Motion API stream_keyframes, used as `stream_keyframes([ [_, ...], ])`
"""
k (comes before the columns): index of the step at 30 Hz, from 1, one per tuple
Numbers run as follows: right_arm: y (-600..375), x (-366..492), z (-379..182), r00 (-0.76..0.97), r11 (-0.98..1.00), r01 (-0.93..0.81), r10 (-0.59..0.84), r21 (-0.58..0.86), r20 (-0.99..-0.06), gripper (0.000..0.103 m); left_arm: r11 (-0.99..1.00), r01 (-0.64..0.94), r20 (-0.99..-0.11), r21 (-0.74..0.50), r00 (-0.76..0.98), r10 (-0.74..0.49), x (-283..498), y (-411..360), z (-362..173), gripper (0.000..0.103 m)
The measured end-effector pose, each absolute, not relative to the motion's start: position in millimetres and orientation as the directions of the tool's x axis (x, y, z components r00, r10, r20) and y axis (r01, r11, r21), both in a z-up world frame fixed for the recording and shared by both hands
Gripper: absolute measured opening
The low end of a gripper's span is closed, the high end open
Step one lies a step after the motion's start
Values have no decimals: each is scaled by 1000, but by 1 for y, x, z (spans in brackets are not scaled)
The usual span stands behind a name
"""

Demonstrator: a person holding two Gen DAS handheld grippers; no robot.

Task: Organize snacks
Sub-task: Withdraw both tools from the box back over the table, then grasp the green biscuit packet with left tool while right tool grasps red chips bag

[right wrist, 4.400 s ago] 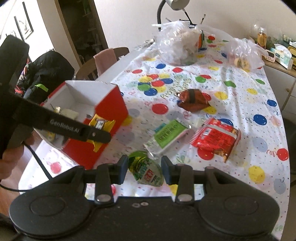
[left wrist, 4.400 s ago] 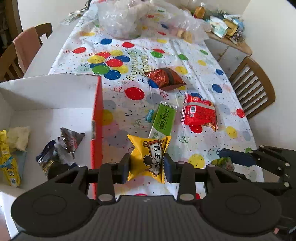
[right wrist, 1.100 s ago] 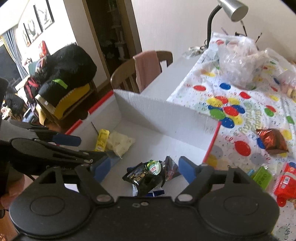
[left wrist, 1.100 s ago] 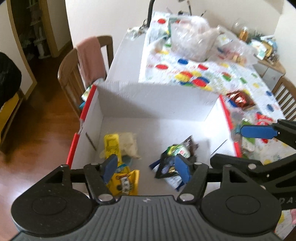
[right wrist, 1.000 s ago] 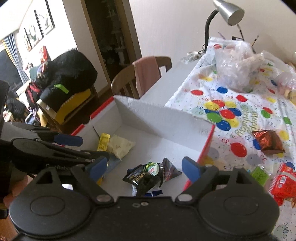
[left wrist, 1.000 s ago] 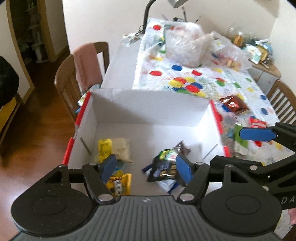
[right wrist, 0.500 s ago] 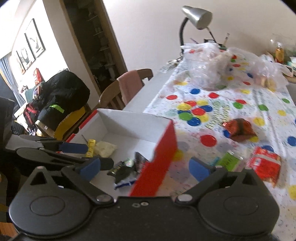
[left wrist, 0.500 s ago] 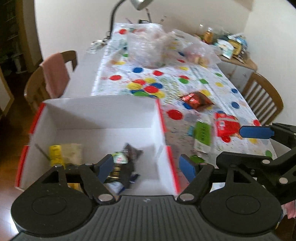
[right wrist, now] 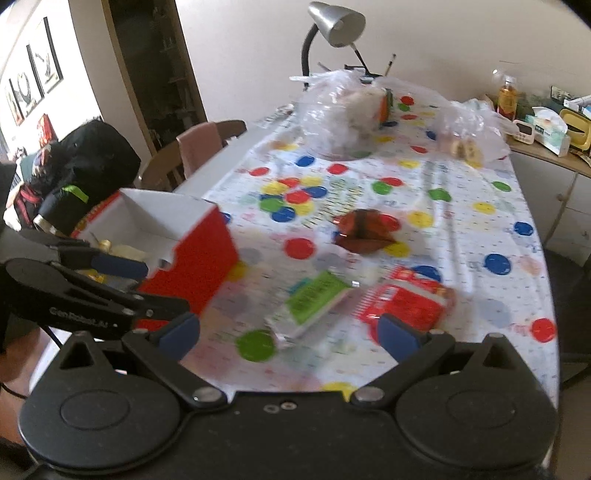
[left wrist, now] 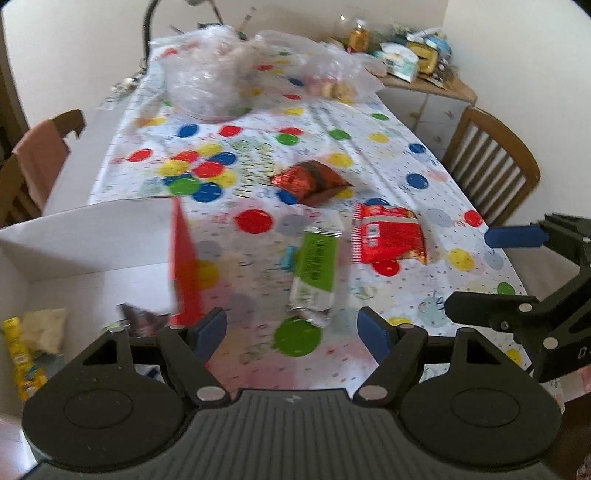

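Note:
A red box (left wrist: 183,258) with a white inside stands at the table's left; it also shows in the right wrist view (right wrist: 192,266). Several snack packets (left wrist: 33,332) lie inside it. On the dotted tablecloth lie a green bar packet (left wrist: 317,266), a red packet (left wrist: 388,238) and a dark red foil packet (left wrist: 310,181). They show in the right wrist view as the green packet (right wrist: 314,295), the red one (right wrist: 402,302) and the foil one (right wrist: 364,230). My left gripper (left wrist: 291,332) is open and empty, above the table just right of the box. My right gripper (right wrist: 288,332) is open and empty, near the green packet.
Clear plastic bags (left wrist: 207,81) sit at the table's far end below a desk lamp (right wrist: 332,26). A wooden chair (left wrist: 491,162) stands on the right, another chair with a pink cloth (left wrist: 37,155) on the left. A cluttered sideboard (right wrist: 546,125) stands at the back right.
Both grippers let go of their packets into the box, opened, and swung right from over the box towards the packets on the cloth.

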State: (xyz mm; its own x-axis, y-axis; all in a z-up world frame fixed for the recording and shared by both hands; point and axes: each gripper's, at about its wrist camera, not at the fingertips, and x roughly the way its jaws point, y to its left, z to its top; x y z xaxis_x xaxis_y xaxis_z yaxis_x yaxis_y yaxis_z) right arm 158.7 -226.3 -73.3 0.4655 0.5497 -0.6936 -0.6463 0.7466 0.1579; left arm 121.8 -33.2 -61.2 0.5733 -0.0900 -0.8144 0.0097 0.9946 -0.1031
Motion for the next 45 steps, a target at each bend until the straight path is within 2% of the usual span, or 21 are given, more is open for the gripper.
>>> stream_keyframes([
  [10, -254, 227, -103, 398, 644, -763, 521, 43, -755, 103, 996, -10, -869, -94, 489, -77, 181, -70, -105, 78],
  [23, -223, 296, -166, 296, 413, -904, 417, -111, -859, 102, 998, -32, -942, -59, 331, -45, 242, -74, -164, 78],
  [35, -207, 322, -203, 246, 341, -933, 381, -112, -891, 99, 1000, -16, -948, -4, 319, 1, 259, -77, -180, 77],
  [37, -209, 322, -202, 242, 348, -932, 396, -99, -886, 95, 1000, -6, -945, 3, 326, 4, 259, -79, -178, 72],
  [40, -210, 320, -200, 245, 360, -928, 408, -91, -879, 90, 1000, 4, -942, 4, 336, 2, 257, -82, -175, 54],
  [43, -213, 317, -199, 260, 389, -917, 407, -91, -875, 83, 1000, 10, -939, 6, 345, 2, 254, -86, -173, 43],
  [45, -215, 315, -198, 269, 420, -904, 409, -82, -872, 79, 1000, 7, -937, 7, 350, 4, 252, -86, -173, 43],
])
